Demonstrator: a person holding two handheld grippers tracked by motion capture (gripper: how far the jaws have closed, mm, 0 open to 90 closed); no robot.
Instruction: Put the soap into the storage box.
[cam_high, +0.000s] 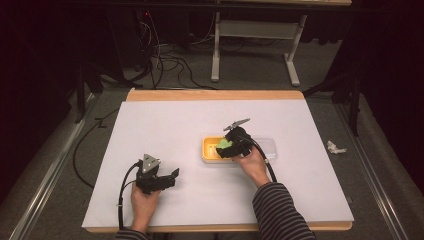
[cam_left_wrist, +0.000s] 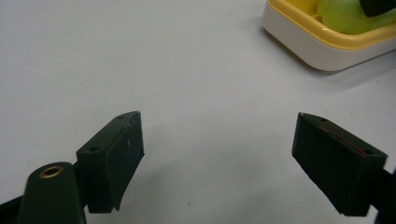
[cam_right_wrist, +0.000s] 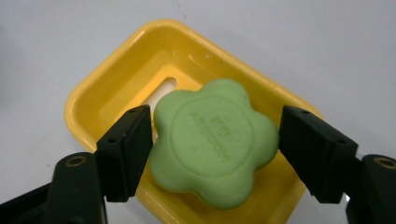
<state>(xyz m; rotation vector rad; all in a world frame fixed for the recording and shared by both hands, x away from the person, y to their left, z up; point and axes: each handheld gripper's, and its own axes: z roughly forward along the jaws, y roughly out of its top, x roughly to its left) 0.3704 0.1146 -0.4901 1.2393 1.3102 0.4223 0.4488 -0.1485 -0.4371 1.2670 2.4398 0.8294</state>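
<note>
my right hand-held gripper (cam_right_wrist: 215, 140) is clamped on the green soap (cam_right_wrist: 212, 140), right over the yellow soap dish (cam_right_wrist: 116, 79). i judge this the grasp step; next calls for a straight lift. my left hand-held gripper (cam_left_wrist: 217, 154) waits wide, well short of the dish.

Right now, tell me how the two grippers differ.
The left gripper stands open with nothing between its jaws, over bare white table; the right gripper is shut on the green soap, above the yellow dish. Both have black jaws.
</note>
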